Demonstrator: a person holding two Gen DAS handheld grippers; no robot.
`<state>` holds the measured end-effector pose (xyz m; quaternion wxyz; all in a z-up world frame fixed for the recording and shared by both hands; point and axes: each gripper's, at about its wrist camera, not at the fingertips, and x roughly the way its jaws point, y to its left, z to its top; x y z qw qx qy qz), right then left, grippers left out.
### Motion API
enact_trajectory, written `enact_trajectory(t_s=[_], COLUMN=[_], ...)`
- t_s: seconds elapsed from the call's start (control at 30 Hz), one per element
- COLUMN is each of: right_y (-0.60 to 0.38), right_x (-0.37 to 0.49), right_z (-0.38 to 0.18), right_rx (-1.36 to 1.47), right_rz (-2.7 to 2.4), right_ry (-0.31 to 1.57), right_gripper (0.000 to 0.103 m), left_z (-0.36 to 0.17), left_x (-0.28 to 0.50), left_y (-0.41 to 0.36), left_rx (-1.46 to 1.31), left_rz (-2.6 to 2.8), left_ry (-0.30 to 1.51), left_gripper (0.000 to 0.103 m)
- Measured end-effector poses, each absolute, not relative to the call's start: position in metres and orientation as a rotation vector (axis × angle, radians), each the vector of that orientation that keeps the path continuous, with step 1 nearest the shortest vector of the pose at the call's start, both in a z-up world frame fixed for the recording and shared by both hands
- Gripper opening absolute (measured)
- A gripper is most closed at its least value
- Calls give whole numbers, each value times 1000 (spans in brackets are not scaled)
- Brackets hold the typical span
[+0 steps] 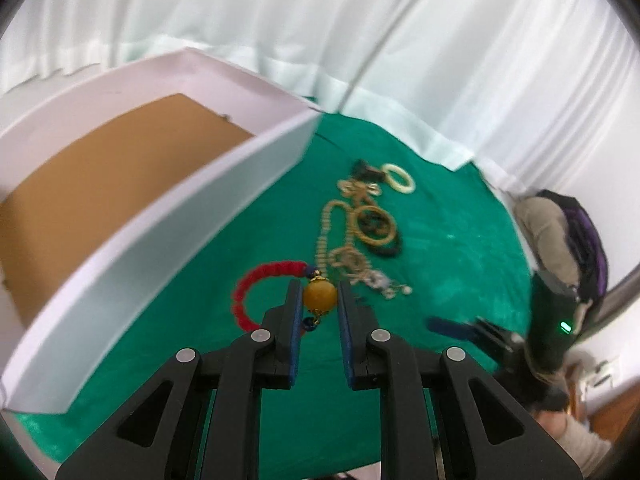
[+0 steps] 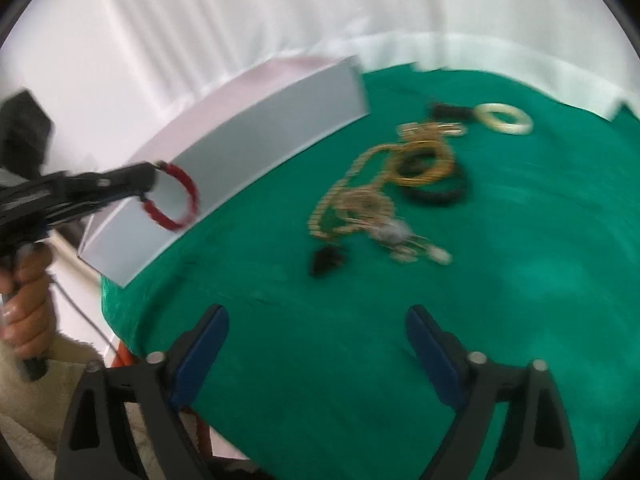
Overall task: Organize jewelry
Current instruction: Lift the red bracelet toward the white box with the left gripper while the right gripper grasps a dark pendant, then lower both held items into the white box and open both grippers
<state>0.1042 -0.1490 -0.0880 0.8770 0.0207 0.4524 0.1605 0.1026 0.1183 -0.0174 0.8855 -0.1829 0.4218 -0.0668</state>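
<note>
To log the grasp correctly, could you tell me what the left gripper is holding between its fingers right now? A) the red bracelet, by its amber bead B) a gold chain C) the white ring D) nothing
A: the left gripper is shut on the amber bead of the red bracelet, which hangs in the air beside the white box, while the white ring and gold chain lie on the green cloth.

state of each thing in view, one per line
left tongs: shut on red braided bracelet
red braided bracelet with amber bead: held, lifted off cloth
right tongs: open, holding nothing
white cardboard box: open, brown floor bare
cream ring bangle: lying flat
</note>
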Motion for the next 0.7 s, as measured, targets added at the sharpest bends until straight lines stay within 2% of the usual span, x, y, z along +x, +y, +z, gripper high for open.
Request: enact_trajectory(t_s=[0.03, 0.07, 0.2, 0.23, 0.27, 0.3, 0.33, 0.47, 0.7], right_y=[-138, -129, -111, -109, -108, -108, -107, -114, -69], right_x=[116, 128, 158, 159, 161, 159, 157, 145, 148], right_z=[-95, -100, -121, -125, -129, -127, -126, -99, 12], right_rx=[20, 9, -61, -67, -74, -104, -110, -48, -10], right_rz=[342, 346, 280, 270, 261, 239, 245, 273, 462], right_ry=[961, 976, 997, 1012, 1030, 1011, 1022, 1015, 878], right_gripper=[67, 62, 62, 53, 35, 28, 14, 11, 11], left_z=[-19, -21, -32, -34, -34, -34, -33, -17, 45], left_x=[100, 97, 86, 83, 79, 76, 74, 66, 57], left_y=[124, 128, 142, 145, 148, 149, 151, 159, 207], left_rx=[-381, -385, -425, -430, -431, -434, -436, -435, -462], left_rz=[-119, -108, -88, -83, -80, -76, -71, -35, 97], left_ry=[877, 879, 893, 896, 897, 899, 902, 895, 802], left_gripper=[15, 15, 15, 15, 15, 15, 15, 15, 15])
